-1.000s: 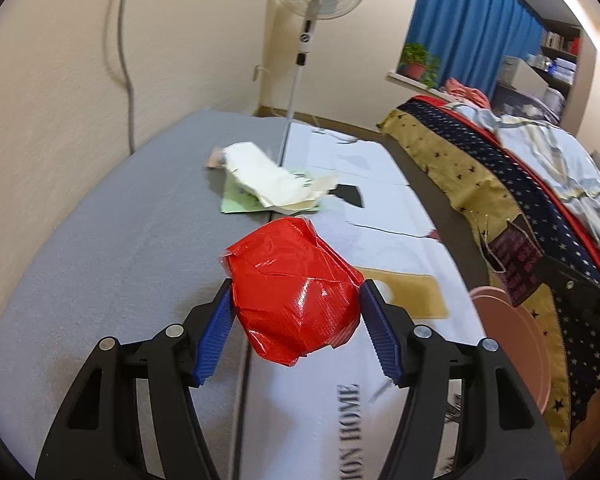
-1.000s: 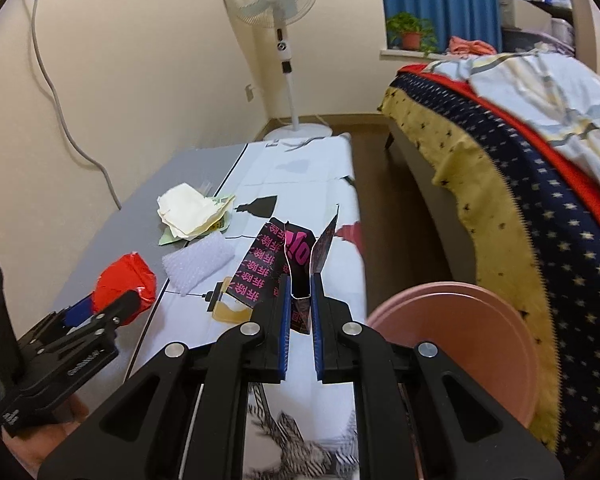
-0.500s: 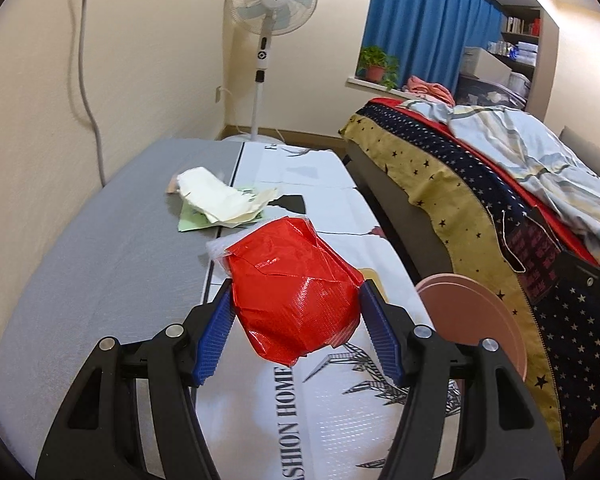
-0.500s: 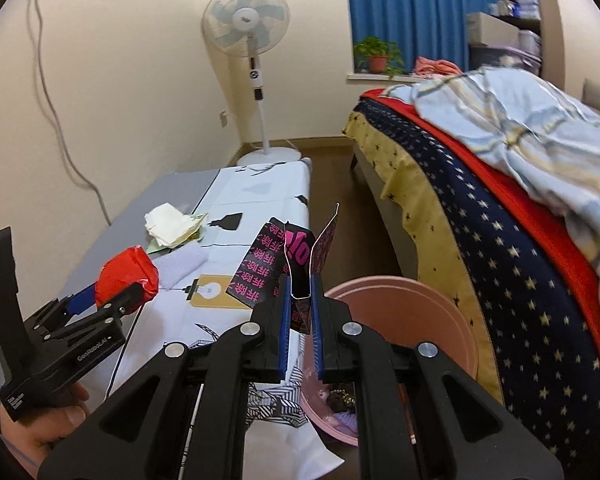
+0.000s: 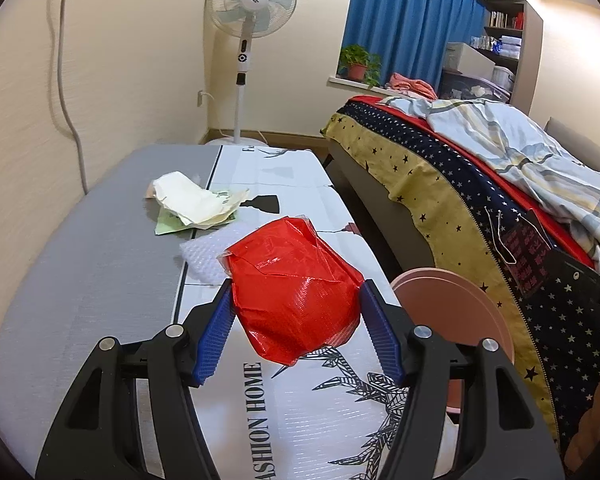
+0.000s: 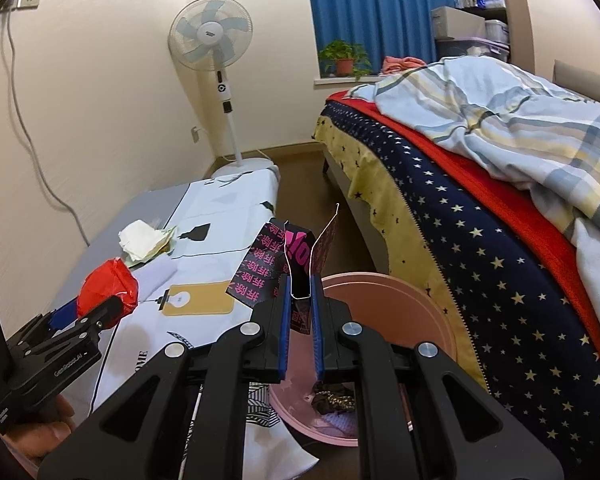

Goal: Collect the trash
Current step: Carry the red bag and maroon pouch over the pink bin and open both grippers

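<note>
You've got the left gripper (image 5: 296, 332) jaws pinching the red wrapper (image 5: 294, 292) over the counter (image 5: 92, 264) and the right gripper (image 6: 300, 320) clamped on the black-pink packet (image 6: 284, 264), practically above the pink bin (image 6: 400, 312), so right's nearer.

The white printed sheet (image 5: 300, 420) covering the surface reads "ASHION HOME" in black capitals, its first letter cut off by the frame edge. The black body of the left gripper (image 6: 96, 312) carries small white lettering, too blurred to read. The black wrapper (image 6: 276, 272) bears pink characters.
</note>
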`<move>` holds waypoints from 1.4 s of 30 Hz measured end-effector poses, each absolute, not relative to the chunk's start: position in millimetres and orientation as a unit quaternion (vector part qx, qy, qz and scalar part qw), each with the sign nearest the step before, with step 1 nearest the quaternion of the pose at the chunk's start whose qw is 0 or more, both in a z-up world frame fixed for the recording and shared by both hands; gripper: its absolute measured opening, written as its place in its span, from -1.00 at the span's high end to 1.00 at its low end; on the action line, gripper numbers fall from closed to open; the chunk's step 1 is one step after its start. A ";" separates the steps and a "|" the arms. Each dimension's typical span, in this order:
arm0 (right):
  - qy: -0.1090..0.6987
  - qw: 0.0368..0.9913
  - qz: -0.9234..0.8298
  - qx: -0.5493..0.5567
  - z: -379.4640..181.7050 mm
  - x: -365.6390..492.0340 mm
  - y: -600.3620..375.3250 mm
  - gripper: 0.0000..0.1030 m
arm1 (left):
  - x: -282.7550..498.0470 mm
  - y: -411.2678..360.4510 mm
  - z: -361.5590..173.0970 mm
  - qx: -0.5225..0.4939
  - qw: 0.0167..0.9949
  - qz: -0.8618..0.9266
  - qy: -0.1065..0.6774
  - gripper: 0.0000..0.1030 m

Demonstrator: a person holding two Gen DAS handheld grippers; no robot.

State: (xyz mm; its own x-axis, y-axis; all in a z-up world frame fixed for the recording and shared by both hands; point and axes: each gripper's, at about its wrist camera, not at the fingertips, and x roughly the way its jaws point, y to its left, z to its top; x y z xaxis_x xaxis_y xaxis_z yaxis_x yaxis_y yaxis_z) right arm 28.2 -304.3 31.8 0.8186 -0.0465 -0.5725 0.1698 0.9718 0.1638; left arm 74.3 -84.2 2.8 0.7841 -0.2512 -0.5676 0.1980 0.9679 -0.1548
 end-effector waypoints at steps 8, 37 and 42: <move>0.292 0.946 -0.080 0.115 31.9 23.4 -318.9 0.81 | 73.8 -99.4 -1.1 -0.042 0.940 -0.139 0.308 -0.19; 0.305 0.930 -0.148 0.142 19.3 24.0 -362.2 0.81 | 84.0 -200.3 -15.4 0.000 0.917 -0.272 0.291 -0.19; 0.311 0.926 -0.155 0.148 13.4 29.1 -368.0 0.81 | 89.4 -215.4 -23.3 0.014 0.911 -0.287 0.296 -0.19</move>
State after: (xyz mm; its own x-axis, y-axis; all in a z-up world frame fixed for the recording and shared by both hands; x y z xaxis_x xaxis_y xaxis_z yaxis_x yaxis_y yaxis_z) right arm 29.1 -368.0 13.4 0.7584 -0.1943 -0.6222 0.3785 0.9084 0.1777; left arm 89.4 -215.4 -23.3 0.6607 -0.5142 -0.5469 0.5310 0.8351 -0.1436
